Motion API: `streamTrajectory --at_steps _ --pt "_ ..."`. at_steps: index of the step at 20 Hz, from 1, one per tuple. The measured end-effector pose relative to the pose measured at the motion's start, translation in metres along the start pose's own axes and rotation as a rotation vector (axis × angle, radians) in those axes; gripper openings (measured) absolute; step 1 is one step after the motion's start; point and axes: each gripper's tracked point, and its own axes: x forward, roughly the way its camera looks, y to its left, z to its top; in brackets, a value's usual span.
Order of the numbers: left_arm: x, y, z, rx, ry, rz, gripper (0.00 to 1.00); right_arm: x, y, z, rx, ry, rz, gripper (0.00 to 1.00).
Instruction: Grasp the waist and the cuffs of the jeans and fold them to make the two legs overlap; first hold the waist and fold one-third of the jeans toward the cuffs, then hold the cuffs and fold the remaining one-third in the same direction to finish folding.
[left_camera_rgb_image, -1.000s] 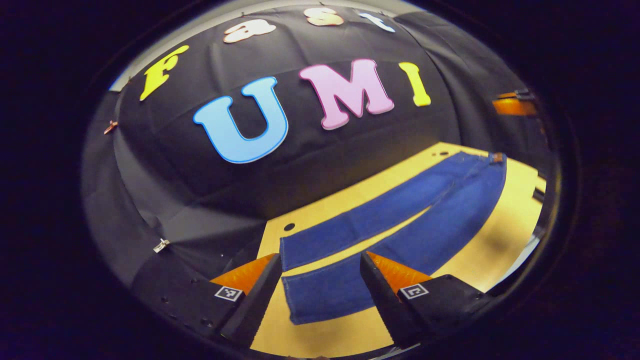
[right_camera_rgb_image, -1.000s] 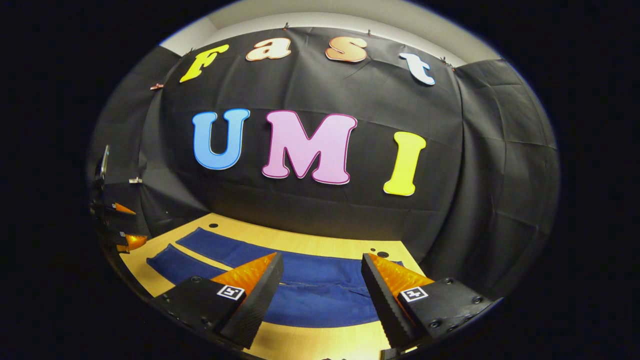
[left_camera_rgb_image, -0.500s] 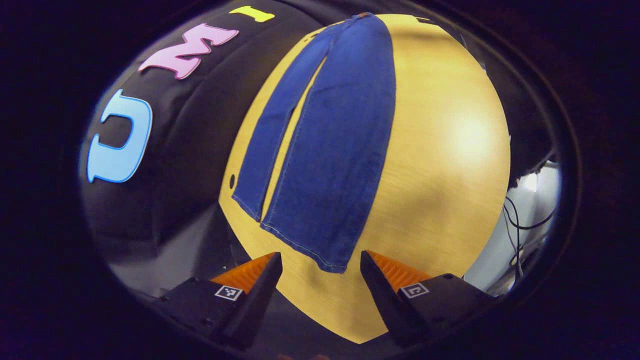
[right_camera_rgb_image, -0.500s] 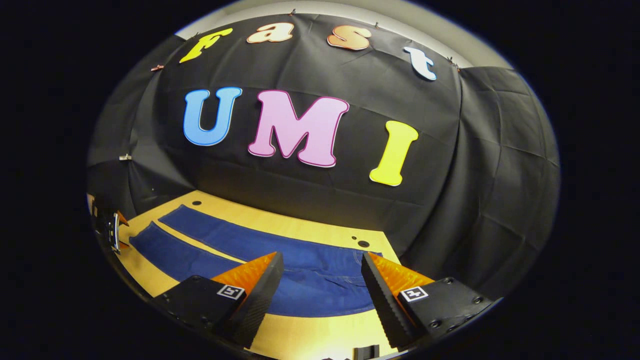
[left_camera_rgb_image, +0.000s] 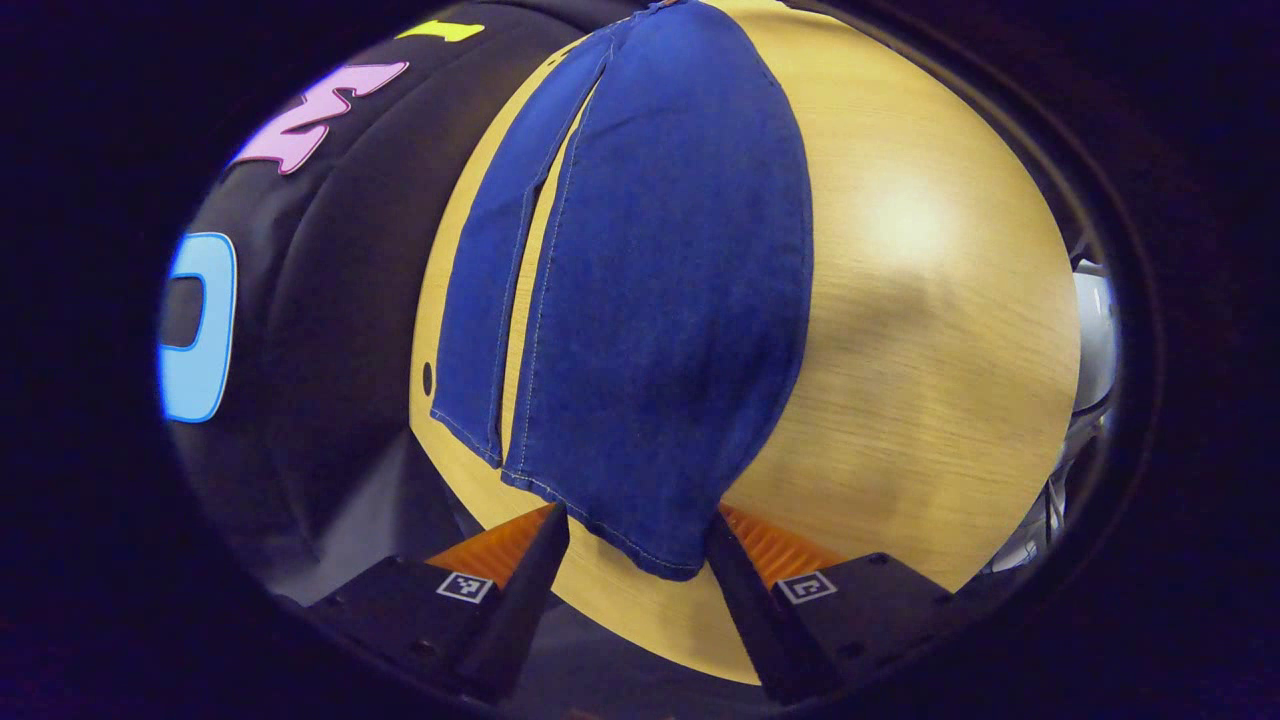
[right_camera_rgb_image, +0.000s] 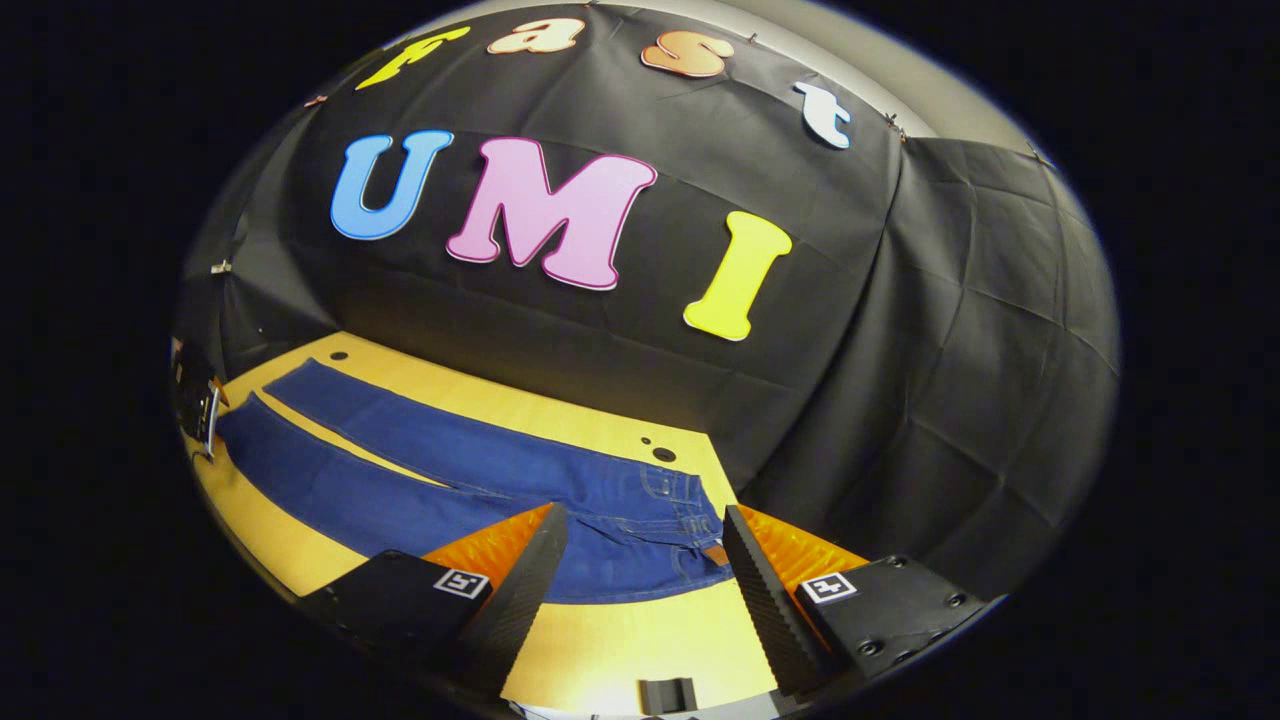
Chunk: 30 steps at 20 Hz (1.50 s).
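The waist of the jeans (left_camera_rgb_image: 650, 250) is cut off at the top of the left gripper view. In the right gripper view, the other hand-held gripper (right_camera_rgb_image: 205, 405) is too small for its state to be told.

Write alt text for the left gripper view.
Blue jeans lie flat and unfolded on a wooden table, legs side by side with a narrow gap, cuffs nearest the camera. The open left tongs straddle the nearer leg's cuff, not closed on it. Black cloth wall stands at left.
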Motion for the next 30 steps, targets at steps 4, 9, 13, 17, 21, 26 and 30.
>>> streamTrajectory --at_steps 4,9,13,17,21,26,30 --pt "0.009 -0.001 0.002 -0.058 0.048 -0.077 0.55 0.016 -0.042 -0.005 -0.043 0.003 -0.067 0.96" --pt "0.016 -0.002 0.003 -0.066 0.079 -0.066 0.23 0.051 -0.086 -0.016 -0.254 -0.011 -0.077 0.96" --pt "0.012 -0.003 0.007 -0.125 0.064 -0.111 0.07 0.080 -0.117 -0.039 -0.413 0.024 -0.034 0.96" --pt "0.010 -0.005 0.008 -0.131 0.086 -0.123 0.06 0.119 -0.121 -0.083 -0.659 0.092 0.095 0.96" --pt "0.012 -0.003 0.005 -0.145 0.116 -0.089 0.06 0.151 -0.125 -0.152 -0.981 0.201 0.295 0.96" --pt "0.011 -0.007 0.003 -0.164 0.138 -0.063 0.06 0.189 -0.110 -0.237 -1.314 0.246 0.504 0.96" --pt "0.012 -0.006 0.001 -0.172 0.157 -0.047 0.06 0.209 -0.116 -0.263 -1.358 0.289 0.496 0.84"
